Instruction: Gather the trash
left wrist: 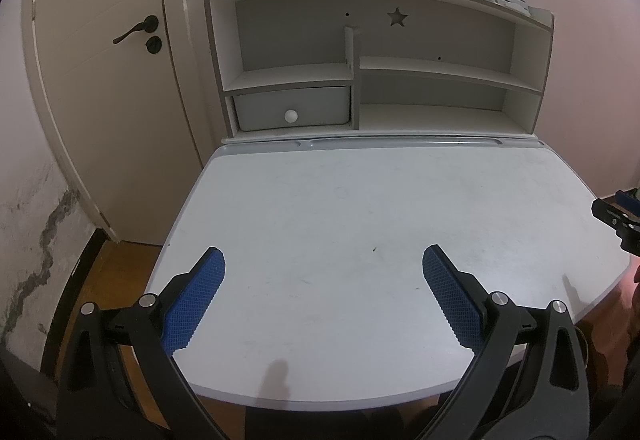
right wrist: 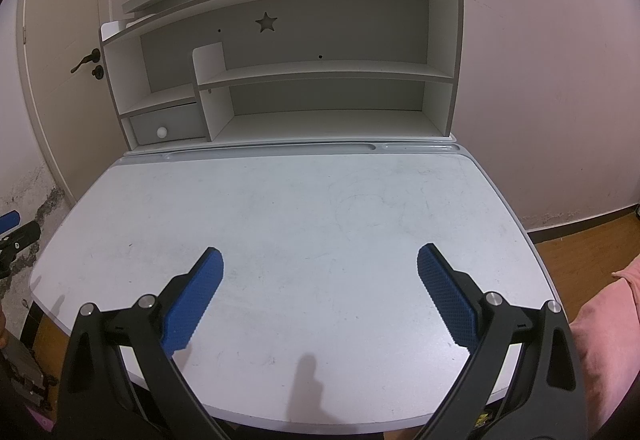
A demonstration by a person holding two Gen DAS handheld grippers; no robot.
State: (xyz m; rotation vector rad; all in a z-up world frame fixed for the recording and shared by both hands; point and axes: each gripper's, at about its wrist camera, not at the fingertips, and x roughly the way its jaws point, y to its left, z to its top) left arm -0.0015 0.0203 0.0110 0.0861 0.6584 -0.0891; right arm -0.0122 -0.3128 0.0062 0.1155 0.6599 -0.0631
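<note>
1. Two grippers are hovering over the near edge of the desk [left wrist: 360,199]: the left gripper [left wrist: 323,296] and the right gripper [right wrist: 320,294] are both showing jaws spread wide with nothing between them.

2. No trash is showing anywhere ahead of either pair of jaws; the desk top beyond them is carrying only scuffs and one tiny dark speck [left wrist: 374,249], lying just ahead of the left jaws' right pad, too small to identify.

3. The main risk, as I judge it, is reaching for marks that are not litter. Closing on a stain or that speck would be scraping the blue pads along the surface and picking up nothing.

4. Another risk is the two grippers knocking together, since each is appearing at the edge of the other's view.

5. Whatever needs collecting may be lying below or behind the jaws, where neither camera is looking; no bin is appearing either.

6. The shelf unit [right wrist: 300,79] beyond the jaws is looking bare, though its closed drawer [left wrist: 292,107] is hiding its contents.

7. Something pink [right wrist: 600,320] to the right of the right jaws is being cut off by the frame.
</note>
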